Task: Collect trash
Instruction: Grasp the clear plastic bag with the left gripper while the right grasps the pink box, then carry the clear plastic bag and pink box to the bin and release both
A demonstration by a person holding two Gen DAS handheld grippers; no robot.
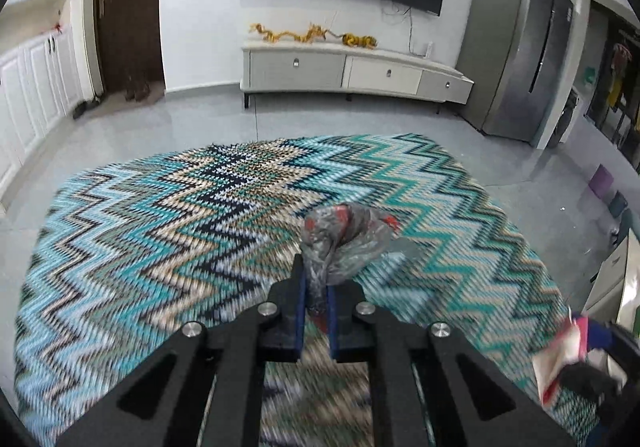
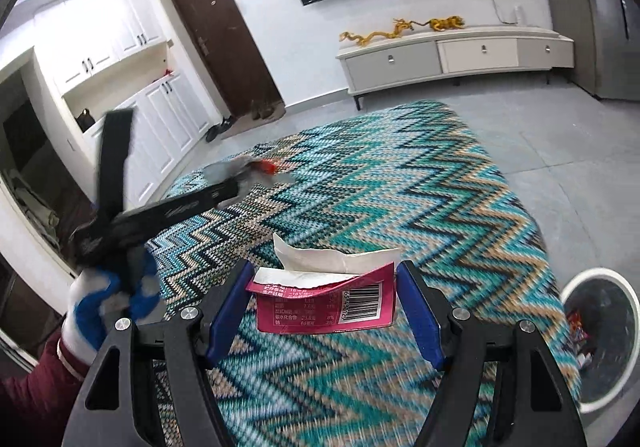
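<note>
My left gripper (image 1: 317, 289) clenches a crumpled wrapper (image 1: 344, 239); my right gripper (image 2: 326, 297) grasps a pink carton (image 2: 326, 305); bin (image 2: 624, 379) at four o'clock.

Both our grippers are clamped and angled downward.

Our left gripper (image 1: 317, 297) has its blue pads pressed nearly together on a crumpled plastic wrapper (image 1: 344, 239). Our right gripper (image 2: 326, 305) holds its blue pads wide apart against the two ends of a torn pink carton (image 2: 326, 305). In the right wrist view, our left hand (image 2: 108, 303), in a blue-and-white glove with a dark red sleeve, grips the left tool's handle.
</note>
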